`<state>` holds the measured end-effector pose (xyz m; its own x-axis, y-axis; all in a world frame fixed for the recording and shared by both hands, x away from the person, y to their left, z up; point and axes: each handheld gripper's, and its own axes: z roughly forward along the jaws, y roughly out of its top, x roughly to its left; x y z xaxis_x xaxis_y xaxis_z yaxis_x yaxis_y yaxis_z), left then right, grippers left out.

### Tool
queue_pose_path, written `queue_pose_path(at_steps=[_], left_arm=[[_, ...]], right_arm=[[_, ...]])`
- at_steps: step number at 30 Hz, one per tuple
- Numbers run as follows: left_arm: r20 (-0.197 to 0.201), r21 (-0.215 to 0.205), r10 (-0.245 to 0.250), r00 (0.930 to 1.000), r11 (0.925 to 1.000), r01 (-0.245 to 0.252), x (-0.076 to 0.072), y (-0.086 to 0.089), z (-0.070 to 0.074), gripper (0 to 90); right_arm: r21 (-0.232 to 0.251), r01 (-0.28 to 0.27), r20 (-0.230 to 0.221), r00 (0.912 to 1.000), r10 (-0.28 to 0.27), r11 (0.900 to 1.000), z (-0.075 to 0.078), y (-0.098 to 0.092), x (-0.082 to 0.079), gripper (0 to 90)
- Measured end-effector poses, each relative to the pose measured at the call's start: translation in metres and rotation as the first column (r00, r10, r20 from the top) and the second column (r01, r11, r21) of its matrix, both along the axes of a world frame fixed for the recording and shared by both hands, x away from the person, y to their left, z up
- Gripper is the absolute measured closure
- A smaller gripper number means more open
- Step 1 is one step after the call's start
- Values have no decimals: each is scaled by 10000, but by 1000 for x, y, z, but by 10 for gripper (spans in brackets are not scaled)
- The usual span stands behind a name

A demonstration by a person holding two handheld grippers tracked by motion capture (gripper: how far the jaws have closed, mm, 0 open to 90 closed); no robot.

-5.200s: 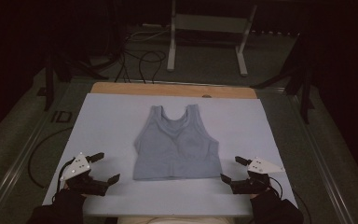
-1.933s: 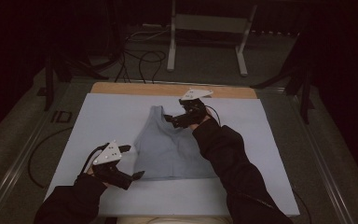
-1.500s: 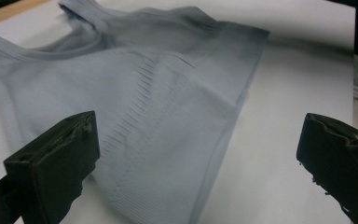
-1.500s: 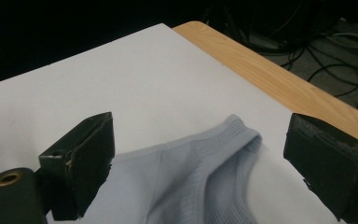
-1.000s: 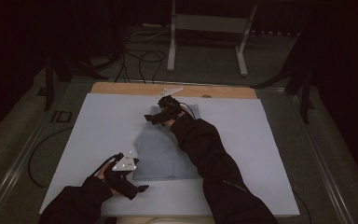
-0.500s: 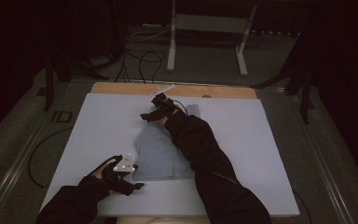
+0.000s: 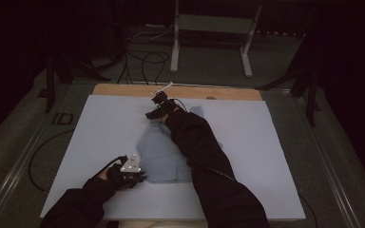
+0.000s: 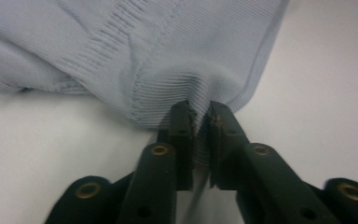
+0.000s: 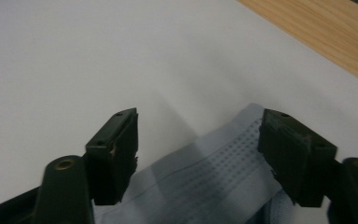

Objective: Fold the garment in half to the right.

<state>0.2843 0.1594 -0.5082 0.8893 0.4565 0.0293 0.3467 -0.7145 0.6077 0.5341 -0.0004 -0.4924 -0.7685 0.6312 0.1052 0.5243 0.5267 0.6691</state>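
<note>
Pinched tight on the top's [image 8: 135, 51] bottom corner with the left gripper [image 8: 200, 121], right gripper [image 9: 198, 140] jaws closing but not yet gripping its strap, folding still ahead.

The right tongs [image 9: 198, 144] stand apart, jaws just closing in, over a pale blue garment strap [image 9: 214, 175] with rows of tiny holes; the pads are not yet pressing it. White table [image 9: 98, 60] beneath, bare wooden edge [image 9: 321, 32] beyond
</note>
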Motion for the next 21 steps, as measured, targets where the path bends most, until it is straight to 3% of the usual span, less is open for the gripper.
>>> queue_pose_path(at_steps=[3, 6, 7, 11, 15, 21], left_arm=[[-18, -73, 79, 10000, 9999, -79, 1, -2, 3, 836], [-56, -221, 154, 9999, 9996, -155, 0, -2, 8, 840], [-56, -221, 154, 9999, 9996, -155, 0, -2, 8, 840], [-41, -249, 106, 9999, 9996, -107, -1, -2, 9, 840], [-41, -351, 175, 9998, 9992, -176, -2, -1, 10, 840], [-77, -262, 232, 9997, 9994, -234, -3, -2, 10, 841]], right_arm=[[-115, 175, -20, 9998, -176, 9998, -1, 2, 4, 327], [-806, 406, 87, 9992, -401, 9959, -7, 7, 8, 405], [-806, 406, 87, 9992, -401, 9959, -7, 7, 8, 405], [-1958, 610, 530, 9973, -516, 9787, -17, 11, 9, 456], [-1955, 679, 457, 9971, -601, 9784, -21, 10, 9, 482], [-2046, 556, 486, 9977, -466, 9773, -21, 6, 11, 607]])
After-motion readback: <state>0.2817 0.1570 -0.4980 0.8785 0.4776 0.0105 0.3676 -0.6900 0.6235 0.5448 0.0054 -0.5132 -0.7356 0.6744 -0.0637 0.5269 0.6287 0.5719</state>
